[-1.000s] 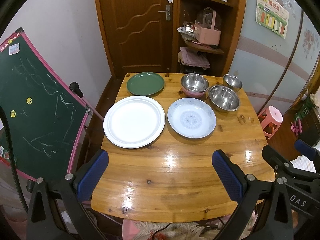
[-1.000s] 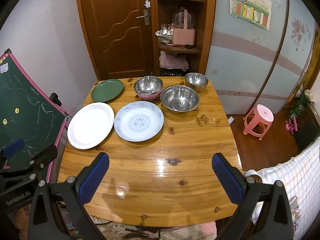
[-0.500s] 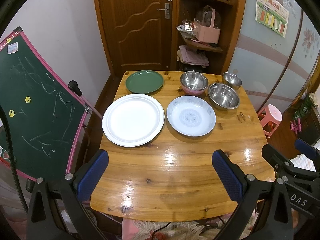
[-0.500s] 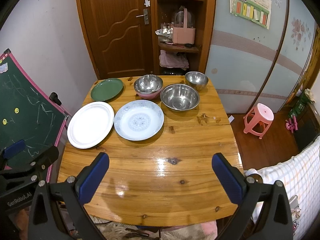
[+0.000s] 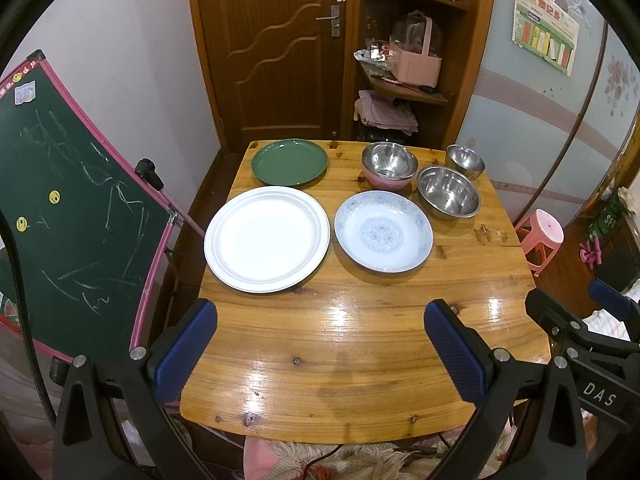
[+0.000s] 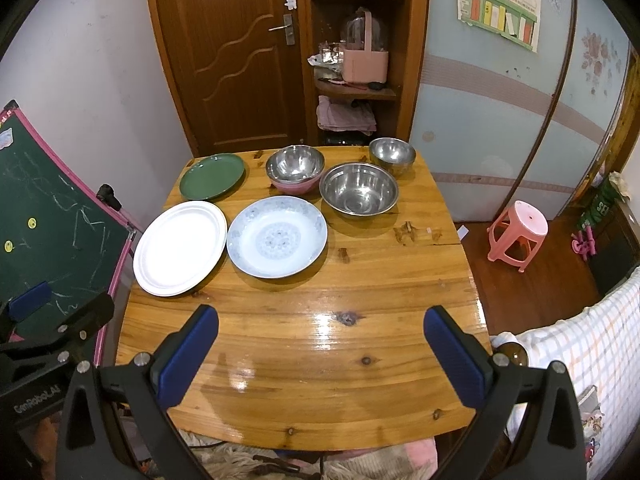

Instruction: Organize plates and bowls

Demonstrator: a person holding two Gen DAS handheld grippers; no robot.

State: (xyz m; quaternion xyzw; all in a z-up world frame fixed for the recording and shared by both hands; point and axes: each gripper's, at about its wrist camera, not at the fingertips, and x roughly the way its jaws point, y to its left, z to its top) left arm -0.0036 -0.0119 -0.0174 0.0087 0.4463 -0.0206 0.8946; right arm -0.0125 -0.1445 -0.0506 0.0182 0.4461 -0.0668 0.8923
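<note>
A big round white plate (image 5: 267,239) lies flat near the left edge of the wooden table (image 5: 360,380). Just beside it on the right sits a pale blue plate with a flower pattern (image 5: 383,230). Behind the white plate, at the far left corner, lies a smaller dark green plate (image 5: 289,162). A shiny metal bowl sits inside a pink bowl (image 5: 389,165) by the far edge. A wide shiny metal bowl (image 5: 448,197) sits to its right. A small metal bowl (image 5: 465,161) stands at the far right corner.

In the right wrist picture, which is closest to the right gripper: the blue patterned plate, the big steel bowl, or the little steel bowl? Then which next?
From the right gripper:
1. Blue patterned plate, centre-left.
2. Big steel bowl, behind it, to the right.
3. Little steel bowl, far right corner.
</note>
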